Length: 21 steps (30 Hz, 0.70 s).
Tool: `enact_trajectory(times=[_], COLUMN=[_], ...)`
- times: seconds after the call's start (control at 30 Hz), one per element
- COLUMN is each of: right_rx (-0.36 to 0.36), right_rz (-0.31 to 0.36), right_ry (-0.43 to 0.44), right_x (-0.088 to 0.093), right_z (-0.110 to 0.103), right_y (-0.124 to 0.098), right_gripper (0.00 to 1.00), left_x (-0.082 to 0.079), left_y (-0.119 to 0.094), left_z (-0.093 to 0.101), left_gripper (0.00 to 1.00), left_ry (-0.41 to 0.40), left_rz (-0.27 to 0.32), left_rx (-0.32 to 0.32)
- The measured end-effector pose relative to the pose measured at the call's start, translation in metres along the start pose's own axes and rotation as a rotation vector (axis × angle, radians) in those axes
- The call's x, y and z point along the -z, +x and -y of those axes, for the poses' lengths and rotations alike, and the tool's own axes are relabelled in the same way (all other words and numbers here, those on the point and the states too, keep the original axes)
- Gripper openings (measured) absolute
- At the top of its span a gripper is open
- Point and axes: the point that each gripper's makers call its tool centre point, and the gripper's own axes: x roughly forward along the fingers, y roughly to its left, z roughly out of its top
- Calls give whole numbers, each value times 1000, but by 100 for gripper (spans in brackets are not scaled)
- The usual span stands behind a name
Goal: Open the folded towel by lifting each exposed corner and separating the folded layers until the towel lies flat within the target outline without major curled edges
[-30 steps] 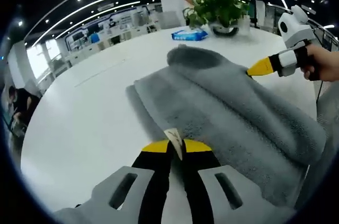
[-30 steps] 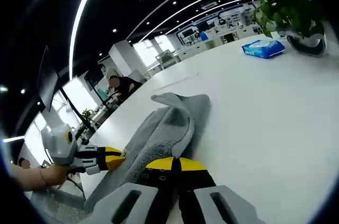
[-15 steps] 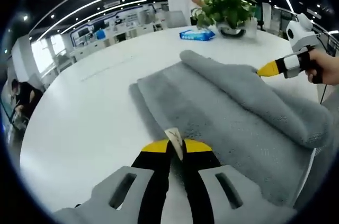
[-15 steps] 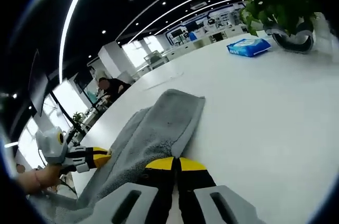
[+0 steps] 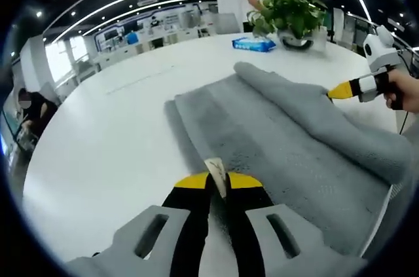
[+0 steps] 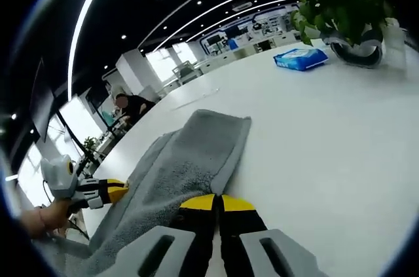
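Both claws pinched on the towel, top layer being drawn open

The left gripper [image 5: 218,185] is closed on the near corner of the grey towel [image 5: 275,139], its small tag caught between the jaws; the right gripper [image 6: 211,203] is closed on the opposite edge, with the towel [image 6: 190,159] spread on the white table [image 5: 105,139]. Over the last 1 s the bunched upper fold has rolled outward and flattened, exposing more of the lower layer. Judged about halfway: 1 long fold remains along the right side. A potted plant [image 5: 291,15] and a blue packet [image 5: 254,43] sit well apart.
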Motion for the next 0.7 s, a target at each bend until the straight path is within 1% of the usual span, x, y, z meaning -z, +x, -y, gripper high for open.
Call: enact_trajectory(times=[0.43,0.6,0.7], right_rx=[25,33,37], right_rz=[13,16,14], right_ry=[9,19,19], right_x=[-3,-4,-3], right_z=[8,11,11], right_y=[-3,-4,-5], right_gripper=[0,0,0], left_x=[3,4,4], left_y=[-2,-3,-3], left_z=[-9,-10,-11], left_gripper=[8,8,8], left_ry=[-37,-73,-69], left_rz=[0,6,4], left_rx=[-24,-19,-24])
